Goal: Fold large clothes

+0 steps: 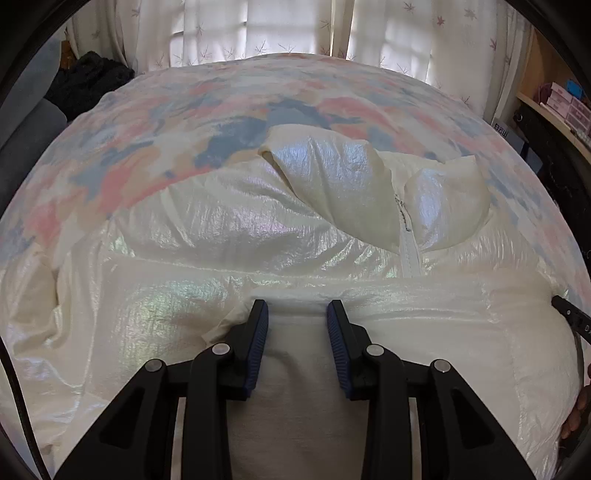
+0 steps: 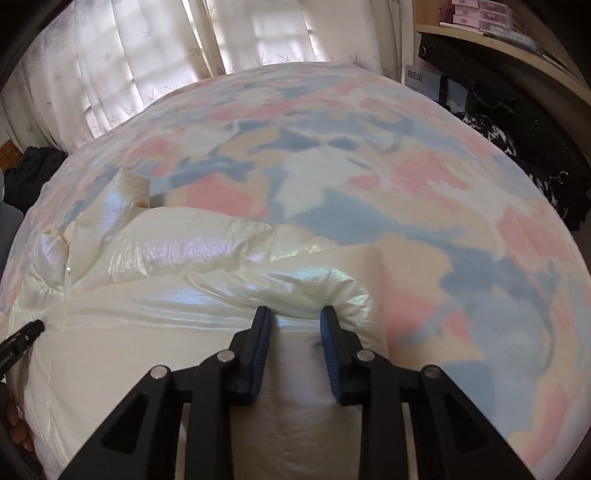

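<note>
A shiny cream puffer jacket lies on a bed, collar and zipper toward the far side. Its lower part is folded up over the body. My left gripper stands open, its blue pads on either side of the folded hem edge. The jacket also shows in the right wrist view. My right gripper is open at the jacket's right end, its pads astride the folded edge. Each gripper's tip shows at the edge of the other view: the right gripper and the left gripper.
The bedspread is patterned pink, blue and cream. Curtains hang behind the bed. A dark garment lies at the far left. Shelves with boxes and dark items stand on the right.
</note>
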Tool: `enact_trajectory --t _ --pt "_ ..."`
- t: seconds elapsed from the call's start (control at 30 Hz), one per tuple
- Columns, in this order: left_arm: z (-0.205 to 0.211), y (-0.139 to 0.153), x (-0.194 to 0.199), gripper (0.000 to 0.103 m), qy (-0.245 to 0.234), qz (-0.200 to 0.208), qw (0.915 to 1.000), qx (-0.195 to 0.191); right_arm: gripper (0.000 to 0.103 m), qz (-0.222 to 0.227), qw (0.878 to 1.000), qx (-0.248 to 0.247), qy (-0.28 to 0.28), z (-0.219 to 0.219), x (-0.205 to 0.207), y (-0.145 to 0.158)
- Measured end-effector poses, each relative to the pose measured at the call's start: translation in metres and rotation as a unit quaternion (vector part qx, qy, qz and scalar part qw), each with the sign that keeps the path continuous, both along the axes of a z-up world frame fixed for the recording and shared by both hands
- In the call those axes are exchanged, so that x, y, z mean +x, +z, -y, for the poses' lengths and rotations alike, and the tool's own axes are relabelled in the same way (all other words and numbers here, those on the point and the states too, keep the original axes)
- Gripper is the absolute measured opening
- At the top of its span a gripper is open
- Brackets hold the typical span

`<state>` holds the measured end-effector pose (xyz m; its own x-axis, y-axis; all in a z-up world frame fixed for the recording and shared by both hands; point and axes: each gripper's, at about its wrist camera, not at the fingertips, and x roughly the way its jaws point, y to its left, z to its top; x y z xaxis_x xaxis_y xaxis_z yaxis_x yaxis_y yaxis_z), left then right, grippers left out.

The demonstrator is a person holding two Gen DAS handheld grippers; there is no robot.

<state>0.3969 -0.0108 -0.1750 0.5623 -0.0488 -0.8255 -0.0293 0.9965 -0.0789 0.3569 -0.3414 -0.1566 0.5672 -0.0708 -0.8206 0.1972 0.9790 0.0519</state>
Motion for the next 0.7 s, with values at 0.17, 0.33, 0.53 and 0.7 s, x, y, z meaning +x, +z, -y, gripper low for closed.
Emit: enact_trajectory --t 0.17,0.33,0.53,0.7 --pt "-0.003 0.015 -0.010 0.032 0.004 0.000 1.0000 0.005 0.030 0.003 1.000 0.010 -0.008 -0.002 -0.012 0.017" --pt "-0.013 0.036 -0.031 0.050 0.018 0.004 0.9998 0.001 0.044 0.017 1.000 0.018 0.004 -0.010 -0.034 0.042" --pt "-0.023 0.064 -0.063 0.053 0.017 0.017 0.9997 0.002 0.048 0.035 0.998 0.036 0.024 -0.026 -0.068 0.070" --pt "-0.029 0.089 -0.098 0.056 0.014 0.031 0.9994 -0.001 0.048 0.040 0.997 0.042 0.041 -0.043 -0.099 0.085"
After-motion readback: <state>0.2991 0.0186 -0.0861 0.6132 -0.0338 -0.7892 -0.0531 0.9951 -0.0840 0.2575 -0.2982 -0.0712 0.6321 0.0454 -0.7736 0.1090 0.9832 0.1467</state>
